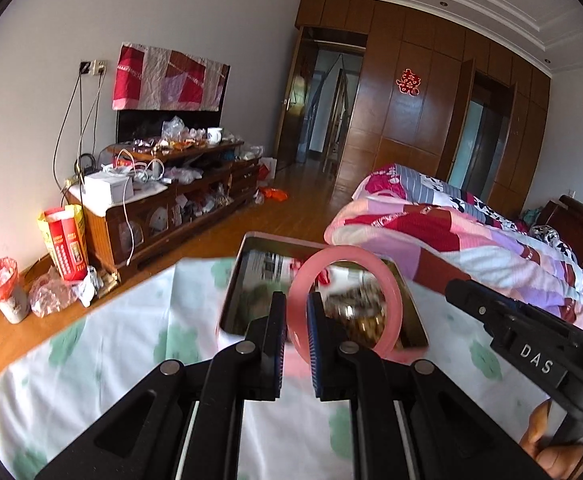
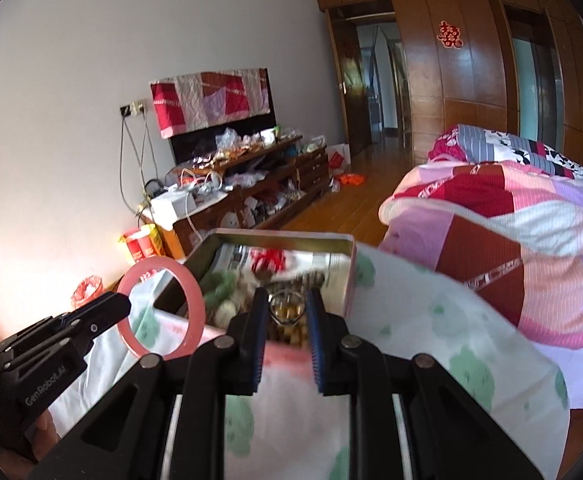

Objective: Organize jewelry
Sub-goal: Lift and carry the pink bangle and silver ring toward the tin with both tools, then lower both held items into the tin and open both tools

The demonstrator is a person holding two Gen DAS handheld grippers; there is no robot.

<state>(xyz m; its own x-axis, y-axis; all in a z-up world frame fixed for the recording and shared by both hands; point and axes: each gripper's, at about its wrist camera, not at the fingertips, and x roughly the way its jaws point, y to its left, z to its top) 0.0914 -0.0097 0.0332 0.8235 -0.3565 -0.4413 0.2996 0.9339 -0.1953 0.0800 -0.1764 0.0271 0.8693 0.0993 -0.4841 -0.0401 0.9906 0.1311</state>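
My left gripper (image 1: 296, 316) is shut on the near edge of a pink bangle (image 1: 391, 292), which stands upright in front of an open metal tin (image 1: 233, 296). The tin holds mixed jewelry, blurred here. From the right wrist view the bangle (image 2: 195, 296) hangs at the left in the left gripper (image 2: 125, 306), beside the tin (image 2: 349, 280). My right gripper (image 2: 287, 314) is over the tin's near side, pads closed on a small silvery ring (image 2: 287, 306). In the left wrist view the right gripper (image 1: 449, 288) reaches in from the right; its jaws are hidden there.
The tin sits on a table under a white cloth with green patches (image 1: 131, 320). A bed with a patchwork quilt (image 1: 451, 236) lies to the right. A cluttered wooden cabinet (image 1: 163, 200) lines the left wall, with a red-lined bin (image 1: 5, 292) on the floor.
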